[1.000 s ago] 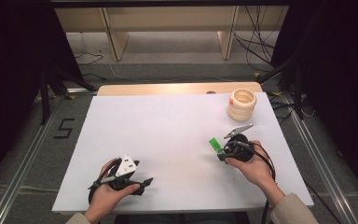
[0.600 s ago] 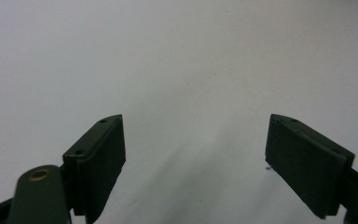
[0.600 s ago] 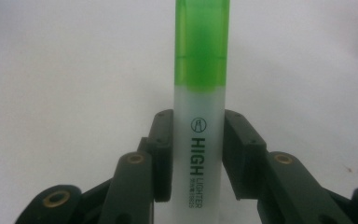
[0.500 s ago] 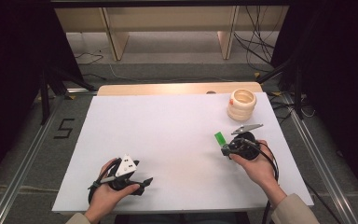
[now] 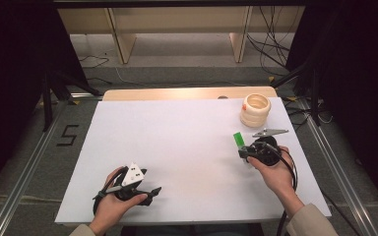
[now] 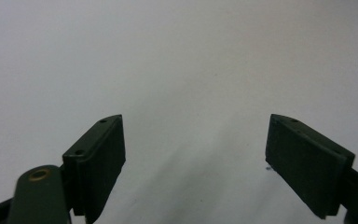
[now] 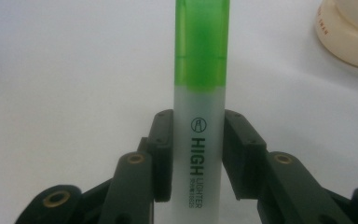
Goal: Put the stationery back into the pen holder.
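Currently, a green highlighter (image 7: pixel 200 107) is being clamped by the right gripper (image 5: pixel 248 152) at the desk's (image 5: pixel 177 142) four o'clock, near cream rings (image 5: pixel 255 109). Its barrel is best being kept centred. The left gripper (image 6: pixel 193 161) is being rested, jaws spread.

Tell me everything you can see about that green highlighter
The highlighter is a pen with a translucent green cap end and a frosted white barrel printed HIGH LIGHTER in black; it looks like plastic. The right gripper is shut on its barrel, a jaw pressing each side, cap end pointing away from the hand. From above it sits over the white table's right side, short of the cream stacked rings, not touching them.
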A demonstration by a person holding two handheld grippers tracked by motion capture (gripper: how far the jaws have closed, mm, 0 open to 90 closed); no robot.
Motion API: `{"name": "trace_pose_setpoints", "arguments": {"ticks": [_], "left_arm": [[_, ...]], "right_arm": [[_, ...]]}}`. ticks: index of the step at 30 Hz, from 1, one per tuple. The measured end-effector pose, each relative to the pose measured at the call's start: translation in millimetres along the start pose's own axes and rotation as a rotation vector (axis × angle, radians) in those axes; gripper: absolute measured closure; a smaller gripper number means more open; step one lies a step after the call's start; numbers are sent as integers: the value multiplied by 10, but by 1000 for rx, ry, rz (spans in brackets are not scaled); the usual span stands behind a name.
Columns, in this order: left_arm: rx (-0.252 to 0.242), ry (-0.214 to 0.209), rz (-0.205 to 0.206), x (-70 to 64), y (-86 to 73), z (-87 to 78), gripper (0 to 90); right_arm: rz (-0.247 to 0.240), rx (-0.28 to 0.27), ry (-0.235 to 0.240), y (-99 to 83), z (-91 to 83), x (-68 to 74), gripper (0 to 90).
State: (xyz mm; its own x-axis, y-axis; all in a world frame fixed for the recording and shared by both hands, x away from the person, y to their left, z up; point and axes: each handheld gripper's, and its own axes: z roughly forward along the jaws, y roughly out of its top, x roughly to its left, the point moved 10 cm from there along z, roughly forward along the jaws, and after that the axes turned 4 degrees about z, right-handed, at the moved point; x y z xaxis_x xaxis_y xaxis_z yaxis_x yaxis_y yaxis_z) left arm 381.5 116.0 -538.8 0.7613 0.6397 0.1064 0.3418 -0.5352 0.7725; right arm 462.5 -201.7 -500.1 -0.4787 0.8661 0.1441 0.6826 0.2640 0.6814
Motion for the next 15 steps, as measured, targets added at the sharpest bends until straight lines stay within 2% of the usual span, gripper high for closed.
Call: {"name": "trace_pose_setpoints", "arguments": {"ticks": [4,15], "left_arm": [[-1,0,0,0,1,-1,198],[-1,3,-1,6,1,-1,198]], "right_arm": [[10,-4,-3,5,-7,-28,664],[54,-55,-20,69,-55,-122,663]]}}
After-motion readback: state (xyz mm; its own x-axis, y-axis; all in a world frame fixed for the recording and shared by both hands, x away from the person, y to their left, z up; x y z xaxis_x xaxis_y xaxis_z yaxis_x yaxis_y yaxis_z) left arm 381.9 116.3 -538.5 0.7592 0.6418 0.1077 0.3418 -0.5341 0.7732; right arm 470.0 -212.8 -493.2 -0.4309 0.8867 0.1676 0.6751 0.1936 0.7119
